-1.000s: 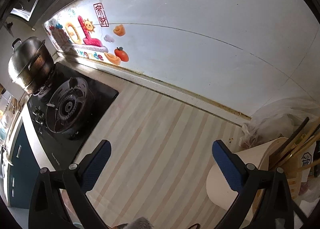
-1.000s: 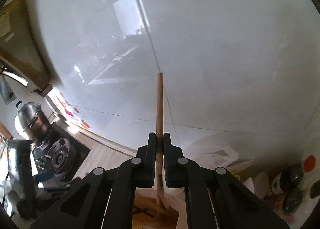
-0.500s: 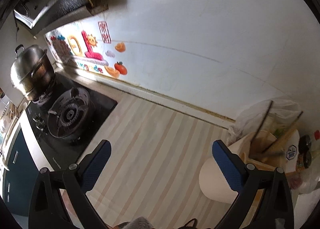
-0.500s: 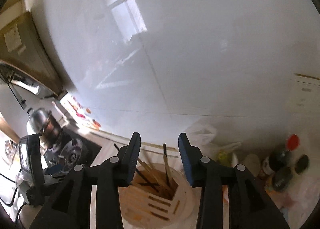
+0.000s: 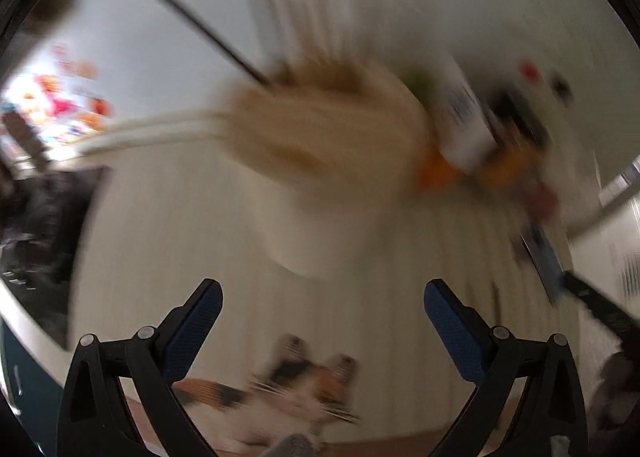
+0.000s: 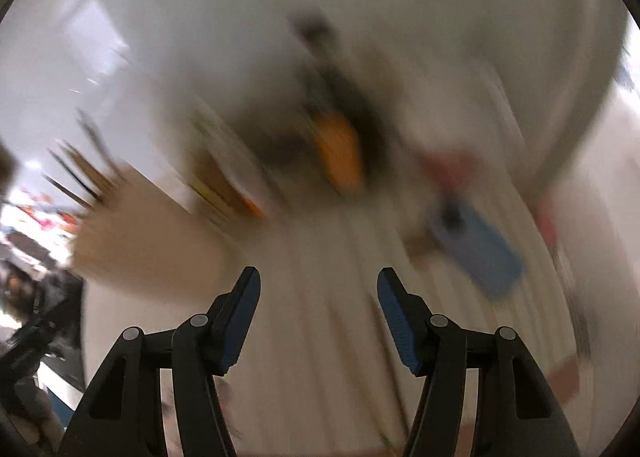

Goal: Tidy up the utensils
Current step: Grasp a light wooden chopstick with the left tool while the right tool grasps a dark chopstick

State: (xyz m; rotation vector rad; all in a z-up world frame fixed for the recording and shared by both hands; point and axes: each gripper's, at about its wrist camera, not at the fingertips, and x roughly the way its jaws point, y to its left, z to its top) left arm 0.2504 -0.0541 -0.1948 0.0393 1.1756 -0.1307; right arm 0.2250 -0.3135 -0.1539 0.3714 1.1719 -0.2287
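Observation:
Both views are heavily motion-blurred. In the left wrist view a cream utensil holder (image 5: 332, 185) stands on the striped counter ahead of my left gripper (image 5: 322, 313), with several sticks (image 5: 200, 23) poking out of its top. The left gripper is open and empty. In the right wrist view the same holder (image 6: 152, 233) sits to the left, sticks (image 6: 80, 173) rising from it. My right gripper (image 6: 318, 311) is open and empty over the counter.
A black stove (image 5: 36, 225) lies at the left. Bottles and an orange item (image 6: 338, 149) crowd the back wall. A blue flat object (image 6: 480, 249) lies on the counter at the right. A calico cat (image 5: 296, 393) is at the front edge.
The right gripper, shut on a wooden stick a second ago, opened and the stick went into the holder. Both grippers have since swung right and downward, blurring the views.

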